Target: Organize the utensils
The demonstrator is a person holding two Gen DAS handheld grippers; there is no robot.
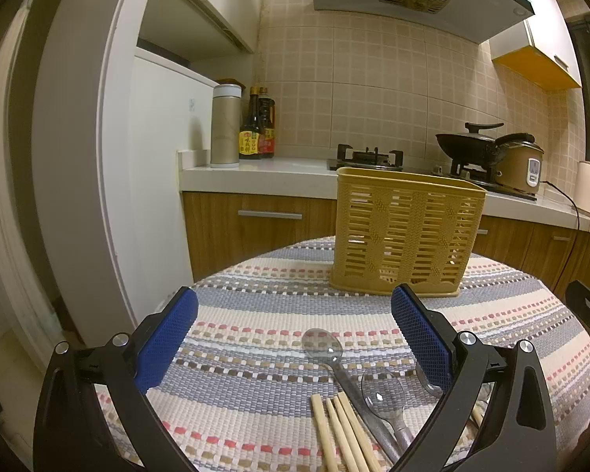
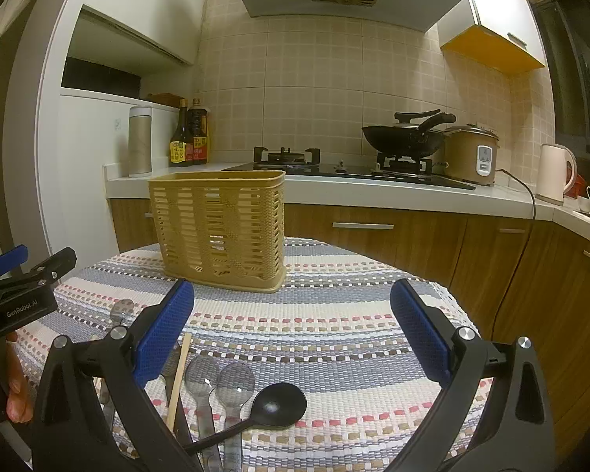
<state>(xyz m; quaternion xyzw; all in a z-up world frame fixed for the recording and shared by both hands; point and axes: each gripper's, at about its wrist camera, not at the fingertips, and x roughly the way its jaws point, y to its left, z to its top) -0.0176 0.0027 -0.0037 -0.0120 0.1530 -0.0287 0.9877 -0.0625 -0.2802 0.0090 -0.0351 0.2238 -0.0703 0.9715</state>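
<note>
A yellow slotted utensil basket [image 1: 407, 232] [image 2: 220, 224] stands upright on the striped tablecloth [image 1: 255, 314] at the far side. In the left wrist view, clear plastic spoons [image 1: 322, 348] and several wooden chopsticks [image 1: 346, 432] lie near the front edge. My left gripper [image 1: 295, 334] is open and empty above them. In the right wrist view, a black ladle [image 2: 275, 403], two clear spoons [image 2: 220, 383] and a chopstick [image 2: 179, 377] lie in front. My right gripper [image 2: 293, 326] is open and empty above the cloth. The left gripper also shows in the right wrist view [image 2: 23, 275], at the left edge.
Behind the table runs a kitchen counter [image 2: 373, 192] with a gas hob, a black wok [image 2: 407, 137], a rice cooker [image 2: 472, 155], a kettle [image 2: 554, 173], sauce bottles [image 2: 188, 133] and a flask [image 2: 139, 139]. A white fridge [image 1: 157, 177] stands at the left.
</note>
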